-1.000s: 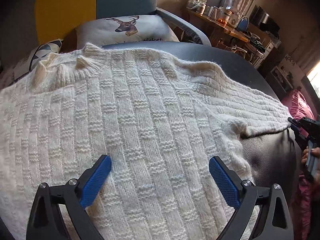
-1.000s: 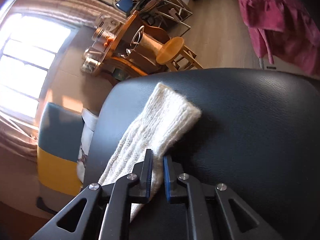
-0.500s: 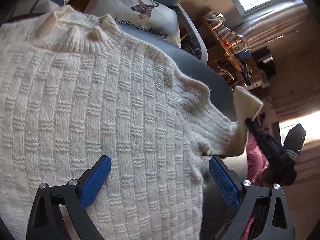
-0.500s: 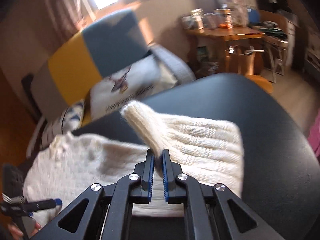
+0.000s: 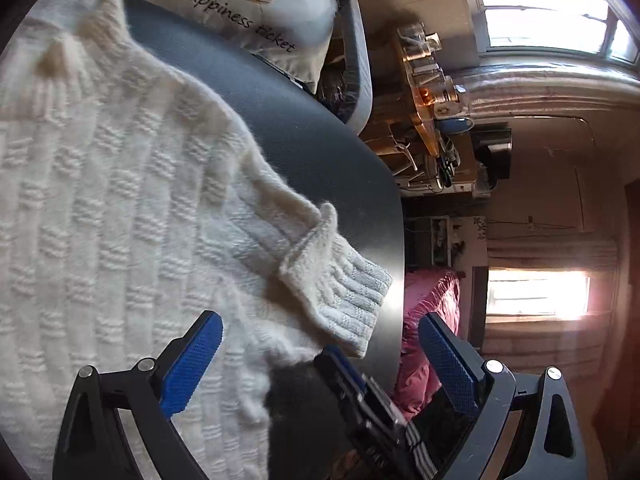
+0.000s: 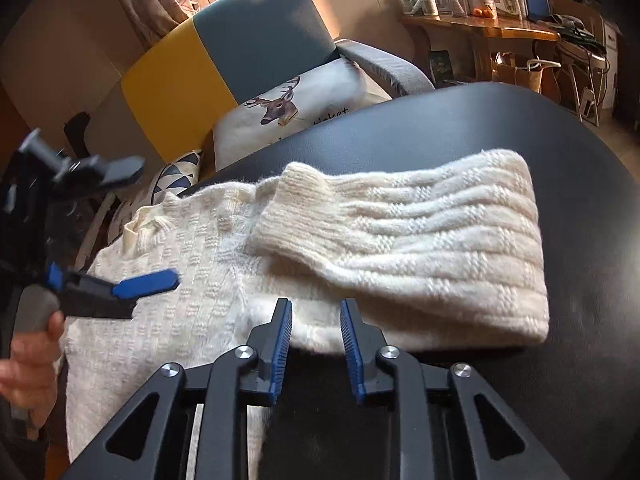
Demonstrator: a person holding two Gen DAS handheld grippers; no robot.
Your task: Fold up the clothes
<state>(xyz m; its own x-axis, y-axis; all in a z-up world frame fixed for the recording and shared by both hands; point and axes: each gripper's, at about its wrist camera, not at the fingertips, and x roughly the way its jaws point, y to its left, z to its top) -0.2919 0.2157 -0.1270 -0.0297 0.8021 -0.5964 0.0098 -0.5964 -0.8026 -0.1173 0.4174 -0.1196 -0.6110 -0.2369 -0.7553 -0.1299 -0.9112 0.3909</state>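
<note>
Right wrist, right hand-held gripper (image 6: 314,344) parted, above sweater (image 6: 400,240)

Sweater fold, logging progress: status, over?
Left gripper open, empty, over sweater. Right gripper open, off the sleeve. Sleeve doubled back, cuff on sweater body. Nothing in the way.
</note>
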